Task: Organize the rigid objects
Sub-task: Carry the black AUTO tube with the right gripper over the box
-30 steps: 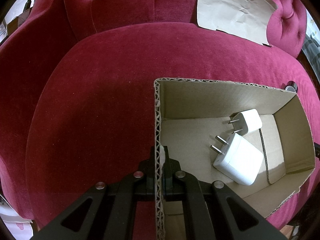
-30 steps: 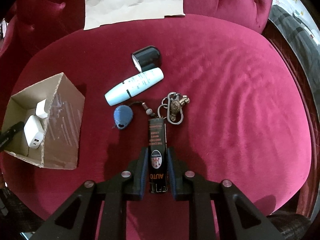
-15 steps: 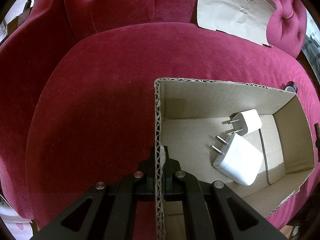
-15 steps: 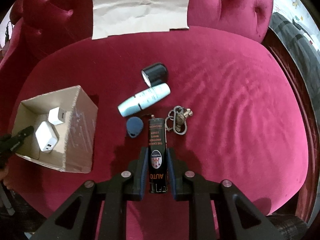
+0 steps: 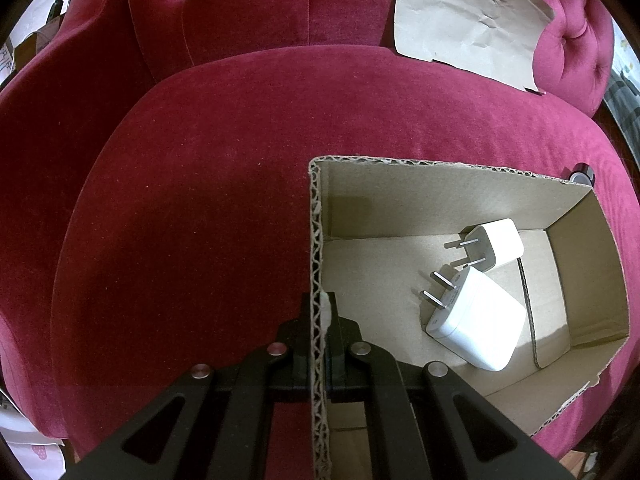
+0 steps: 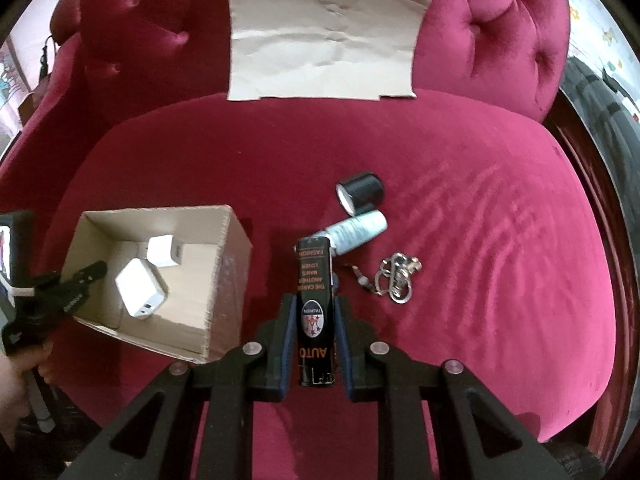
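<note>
My left gripper (image 5: 320,320) is shut on the near wall of an open cardboard box (image 5: 316,240) that sits on the red velvet seat. Inside lie a large white charger (image 5: 478,324) and a small white charger (image 5: 494,242), prongs pointing left. In the right wrist view my right gripper (image 6: 314,312) is shut on a black can with orange lettering (image 6: 314,280), held above the seat. The cardboard box (image 6: 224,280) lies to its left, with the left gripper (image 6: 86,276) at its far rim. A pale blue tube (image 6: 358,232), a black cap (image 6: 360,192) and a key ring (image 6: 396,280) lie on the cushion.
A crumpled brown paper sheet (image 6: 324,36) leans on the tufted backrest (image 6: 500,32). A person's hand (image 6: 16,376) holds the left tool at the left edge. The black cap (image 5: 582,172) peeks out behind the box. Open red cushion (image 6: 500,260) stretches to the right.
My right gripper has risen with the black can and drifted toward the box, so the can now covers the blue fob. The left gripper and box have not moved.
</note>
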Demonstrator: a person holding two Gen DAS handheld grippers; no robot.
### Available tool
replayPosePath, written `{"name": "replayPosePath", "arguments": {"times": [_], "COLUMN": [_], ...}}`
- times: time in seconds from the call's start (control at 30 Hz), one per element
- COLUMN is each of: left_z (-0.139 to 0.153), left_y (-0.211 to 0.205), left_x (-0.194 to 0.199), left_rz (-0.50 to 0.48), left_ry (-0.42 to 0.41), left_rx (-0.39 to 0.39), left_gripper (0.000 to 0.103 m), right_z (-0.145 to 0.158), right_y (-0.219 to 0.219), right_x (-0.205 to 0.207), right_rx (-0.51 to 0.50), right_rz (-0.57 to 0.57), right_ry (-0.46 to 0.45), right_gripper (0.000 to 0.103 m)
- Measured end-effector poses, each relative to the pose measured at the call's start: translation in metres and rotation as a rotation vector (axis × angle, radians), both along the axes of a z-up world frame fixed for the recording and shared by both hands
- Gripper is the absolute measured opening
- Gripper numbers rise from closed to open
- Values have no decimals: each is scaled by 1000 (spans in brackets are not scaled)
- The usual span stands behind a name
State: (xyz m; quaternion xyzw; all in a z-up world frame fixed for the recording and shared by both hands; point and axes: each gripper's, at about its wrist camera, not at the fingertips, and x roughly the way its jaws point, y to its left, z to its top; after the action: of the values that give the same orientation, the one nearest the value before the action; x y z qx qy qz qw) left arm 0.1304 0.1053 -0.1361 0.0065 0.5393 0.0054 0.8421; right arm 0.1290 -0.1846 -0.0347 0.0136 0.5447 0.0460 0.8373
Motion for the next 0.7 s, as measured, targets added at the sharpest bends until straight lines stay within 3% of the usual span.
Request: {"name": "replayPosePath", "arguments": {"times": [0.7], "left_z": [0], "left_y": [0], "left_x": [0], "left_rz": [0], "left_ry": [0], "left_rx": [0], "left_gripper": [3], "right_z": [10], "right_y": [67], "right_x": [14], "right_rx": [45], "right_rz": [143], "right_ry": [-15], "right_gripper": [19]}}
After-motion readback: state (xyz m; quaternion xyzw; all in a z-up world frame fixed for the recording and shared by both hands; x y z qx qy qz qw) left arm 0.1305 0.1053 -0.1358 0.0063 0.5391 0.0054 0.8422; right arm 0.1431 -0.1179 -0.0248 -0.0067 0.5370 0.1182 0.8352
